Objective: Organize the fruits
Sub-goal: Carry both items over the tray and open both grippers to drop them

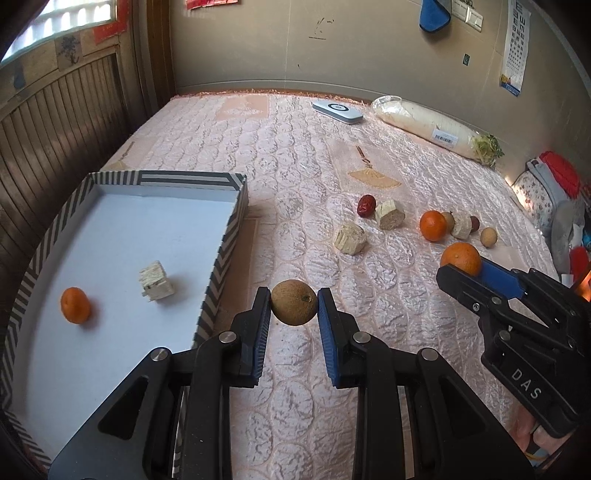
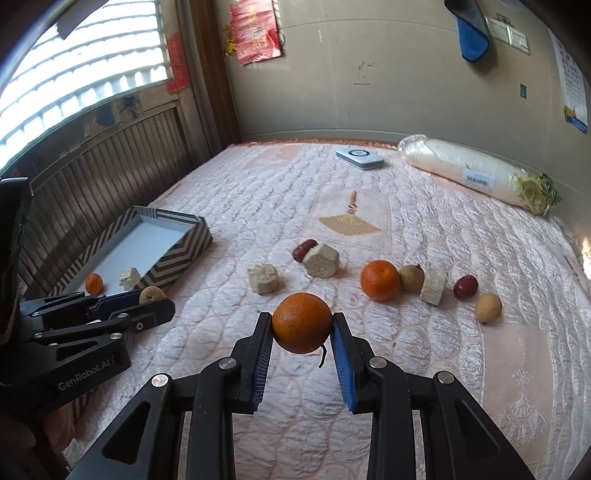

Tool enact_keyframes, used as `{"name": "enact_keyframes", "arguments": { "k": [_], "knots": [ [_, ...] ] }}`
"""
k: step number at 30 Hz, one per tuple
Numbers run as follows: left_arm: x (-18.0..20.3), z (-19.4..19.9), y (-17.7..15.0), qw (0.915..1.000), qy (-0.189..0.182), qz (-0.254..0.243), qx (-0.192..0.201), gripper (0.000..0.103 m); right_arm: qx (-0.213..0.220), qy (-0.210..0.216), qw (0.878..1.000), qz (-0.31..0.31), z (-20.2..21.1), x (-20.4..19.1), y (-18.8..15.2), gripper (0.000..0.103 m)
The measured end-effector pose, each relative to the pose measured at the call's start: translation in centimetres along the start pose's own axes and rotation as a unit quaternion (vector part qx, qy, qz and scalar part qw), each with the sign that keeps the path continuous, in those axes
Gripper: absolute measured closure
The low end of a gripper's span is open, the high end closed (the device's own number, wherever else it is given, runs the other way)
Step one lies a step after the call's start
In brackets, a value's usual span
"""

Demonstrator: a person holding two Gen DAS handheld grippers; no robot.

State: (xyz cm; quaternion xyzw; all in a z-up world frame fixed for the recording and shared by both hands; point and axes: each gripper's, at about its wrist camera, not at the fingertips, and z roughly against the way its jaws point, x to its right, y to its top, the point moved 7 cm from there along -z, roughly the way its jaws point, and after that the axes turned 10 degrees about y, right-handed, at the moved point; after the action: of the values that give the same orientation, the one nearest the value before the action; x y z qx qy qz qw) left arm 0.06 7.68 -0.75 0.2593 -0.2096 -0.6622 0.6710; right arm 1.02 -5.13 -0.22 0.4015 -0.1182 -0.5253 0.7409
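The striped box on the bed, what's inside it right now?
Inside the striped box lie a small orange and a pale cut chunk, apart on its white floor. The near corner is hidden behind the left gripper.

A home bedroom: a bed (image 1: 295, 155) covered in pink quilted fabric, a barred window (image 2: 85, 62), red paper decorations (image 2: 255, 33) and an eye chart (image 1: 515, 48) on beige walls.

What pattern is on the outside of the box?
Dark grey and white zigzag stripes on the box, best seen in the right wrist view.
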Motion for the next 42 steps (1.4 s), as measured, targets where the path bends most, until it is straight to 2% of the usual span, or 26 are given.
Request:
{"name": "enact_keyframes", "arguments": {
  "k": [13,29,42],
  "knots": [
    [-6.5,1.8,-0.2,0.998,0.047,0.038,0.02,0.078,-0.002,0.049,0.997,0.059,-1.5,-7.1,1.6,0.072],
    [-15.9,1.5,-3.0,0.9887,0.116,0.095,0.003,0.078,-0.04,0.127,0.982,0.137,-6.2,-17.6,1.8,0.072],
    [-18.4,0.4,-4.7,0.9843,0.133,0.115,-0.017,0.078,-0.089,0.152,0.971,0.161,-9.9,-21.1,-0.3,0.072]
  ]
}}
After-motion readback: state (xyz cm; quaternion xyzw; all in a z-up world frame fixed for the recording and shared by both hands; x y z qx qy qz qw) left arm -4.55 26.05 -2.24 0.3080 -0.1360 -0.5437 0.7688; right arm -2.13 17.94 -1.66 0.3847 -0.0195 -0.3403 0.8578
